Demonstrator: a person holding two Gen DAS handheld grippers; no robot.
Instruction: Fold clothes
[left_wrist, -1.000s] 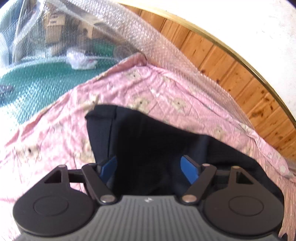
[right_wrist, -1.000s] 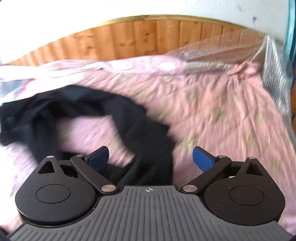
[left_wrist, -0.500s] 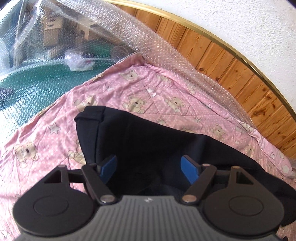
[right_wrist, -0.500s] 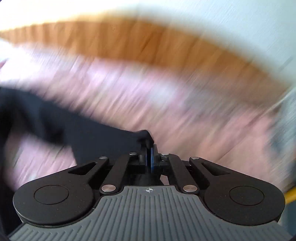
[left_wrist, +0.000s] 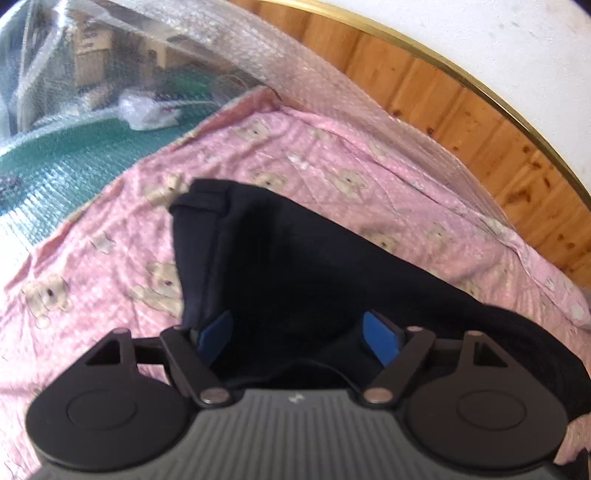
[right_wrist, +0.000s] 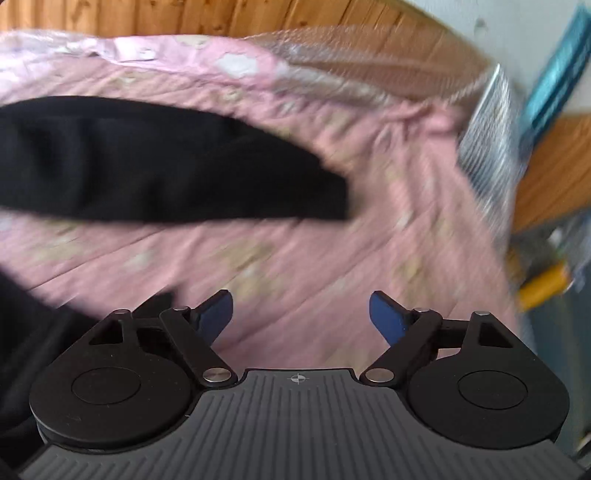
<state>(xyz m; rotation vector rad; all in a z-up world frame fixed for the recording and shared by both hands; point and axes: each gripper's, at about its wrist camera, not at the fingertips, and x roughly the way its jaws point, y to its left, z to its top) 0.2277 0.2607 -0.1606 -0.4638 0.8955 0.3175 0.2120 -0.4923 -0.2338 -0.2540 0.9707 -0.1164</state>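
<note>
Beneath the left gripper (left_wrist: 297, 328), the dark garment (left_wrist: 295, 266) seems cut off.

Pink sheet (right_wrist: 295, 266) bare ahead of right gripper (right_wrist: 301, 314). Black garment (left_wrist: 295, 280) fills space ahead of left gripper (left_wrist: 297, 332). Bubble wrap (left_wrist: 295, 74) walls far edge.

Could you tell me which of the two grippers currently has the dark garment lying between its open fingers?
The left gripper: the dark garment fills its gap, whereas the right gripper has only the pink sheet there.
</note>
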